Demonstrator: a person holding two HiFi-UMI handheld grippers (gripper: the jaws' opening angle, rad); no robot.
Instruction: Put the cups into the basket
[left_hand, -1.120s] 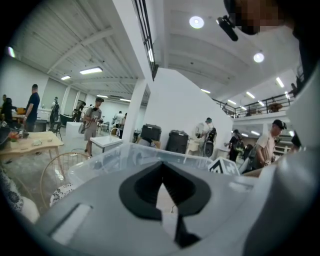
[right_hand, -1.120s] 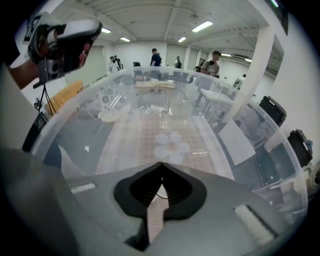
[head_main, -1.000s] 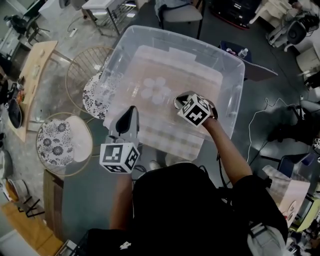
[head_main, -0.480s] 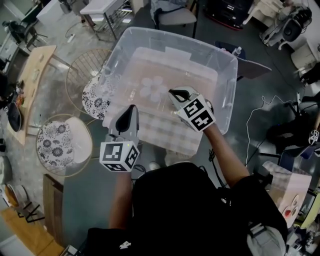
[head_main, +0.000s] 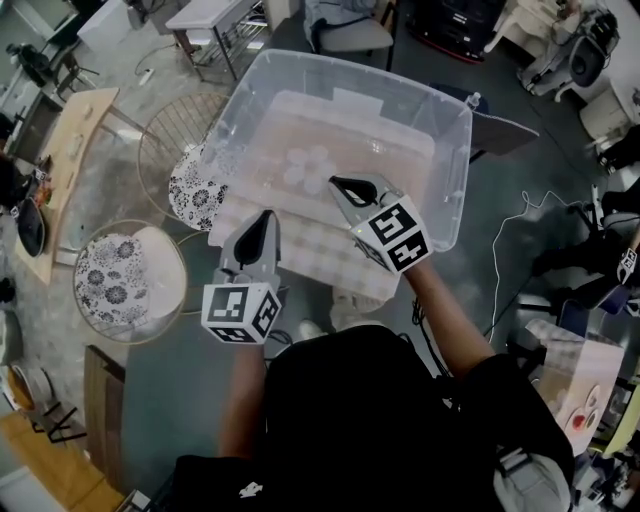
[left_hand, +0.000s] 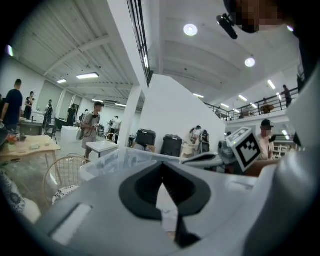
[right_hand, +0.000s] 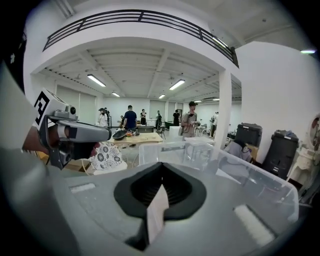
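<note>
the cups (head_main: 305, 170) sit as a pale, see-through cluster on the floor of the clear bin (head_main: 352, 76), towards its far middle. only their round rims show from above, so they look to be standing upright with their long axes vertical, though the plastic is too faint to be sure or to count them. the right gripper (head_main: 338, 184) reaches in over the bin with its tip pointing far-left, and the cluster lies just beyond and a little left of that tip, close but apart from it. its jaws are pressed together with nothing between them. the left gripper (head_main: 266, 216) hangs by the bin's near-left wall, further from the cups, and its jaws are likewise closed and empty. so the right gripper is the nearer one, and the likely next move is to spread its jaws and drop over one rim, straight ahead of where it points now. two wire baskets stand outside the bin on the left, the far basket (head_main: 150, 150) just beside the bin wall and the near basket (head_main: 128, 342) further out. which of them is meant to take the cups cannot be told.
</note>
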